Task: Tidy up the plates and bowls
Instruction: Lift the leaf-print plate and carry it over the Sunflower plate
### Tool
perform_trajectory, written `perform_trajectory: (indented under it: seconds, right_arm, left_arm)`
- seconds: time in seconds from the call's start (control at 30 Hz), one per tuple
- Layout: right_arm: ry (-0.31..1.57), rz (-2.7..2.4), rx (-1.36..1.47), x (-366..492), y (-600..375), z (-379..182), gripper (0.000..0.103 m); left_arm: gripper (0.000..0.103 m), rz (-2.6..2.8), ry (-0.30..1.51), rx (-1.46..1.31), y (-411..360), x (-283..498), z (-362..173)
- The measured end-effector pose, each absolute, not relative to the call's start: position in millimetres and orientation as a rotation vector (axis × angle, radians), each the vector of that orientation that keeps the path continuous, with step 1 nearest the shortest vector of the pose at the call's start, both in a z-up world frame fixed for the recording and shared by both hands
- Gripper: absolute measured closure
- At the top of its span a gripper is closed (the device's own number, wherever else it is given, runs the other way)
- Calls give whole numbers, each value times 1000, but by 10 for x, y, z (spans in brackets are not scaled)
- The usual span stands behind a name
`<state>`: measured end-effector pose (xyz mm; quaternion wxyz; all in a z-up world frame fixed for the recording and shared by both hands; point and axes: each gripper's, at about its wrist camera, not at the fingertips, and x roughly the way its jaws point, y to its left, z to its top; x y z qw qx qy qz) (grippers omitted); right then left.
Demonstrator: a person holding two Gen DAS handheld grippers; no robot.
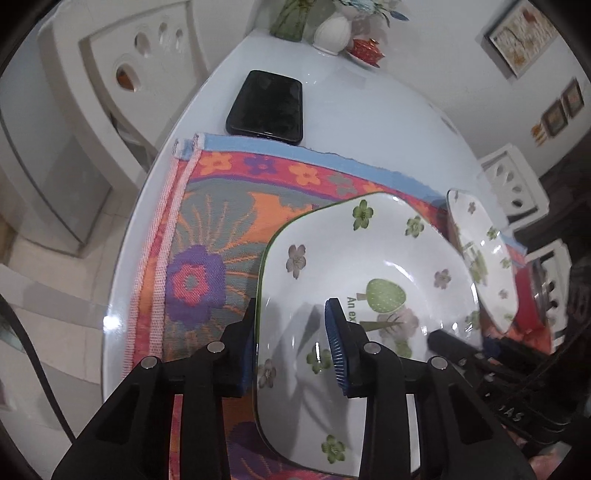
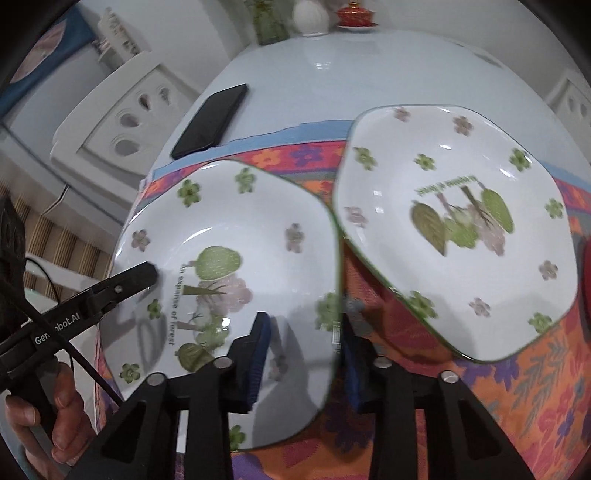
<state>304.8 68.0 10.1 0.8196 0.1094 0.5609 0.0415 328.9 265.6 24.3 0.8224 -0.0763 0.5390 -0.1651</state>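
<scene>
A white square plate with green flowers and trees (image 1: 369, 273) (image 2: 229, 266) is held between both grippers, over the flowered cloth (image 1: 207, 236). My left gripper (image 1: 291, 343) straddles its left rim, one finger under and one over. My right gripper (image 2: 303, 354) straddles its right rim the same way. The left gripper's finger (image 2: 140, 275) shows on the plate's far side in the right wrist view. A second matching plate (image 2: 454, 229) (image 1: 484, 258) lies on the cloth to the right, apart from both grippers.
A black phone (image 1: 267, 105) lies on the white table (image 1: 369, 122) beyond the cloth. A white vase (image 1: 332, 33), a green glass vase (image 1: 290, 20) and a red lidded cup (image 1: 365, 48) stand at the far edge. White chairs (image 1: 110, 92) surround the table.
</scene>
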Motion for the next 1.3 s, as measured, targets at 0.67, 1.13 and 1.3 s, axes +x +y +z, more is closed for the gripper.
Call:
perform_trajectory:
  seconds: [0.67,1.13,1.3]
  right_arm:
    - [1147,225,86,2487,888,409,70]
    - [1071,204,79,1767,747,936,70]
    - [1049,208,94,1475,681,1078,70]
  left_arm:
    - [72,-373,1049,-148,2831,2634,536]
    - [72,-397,957,-106,2651,1958,1057]
    - [72,-389,930,-88,2597,1703,1210]
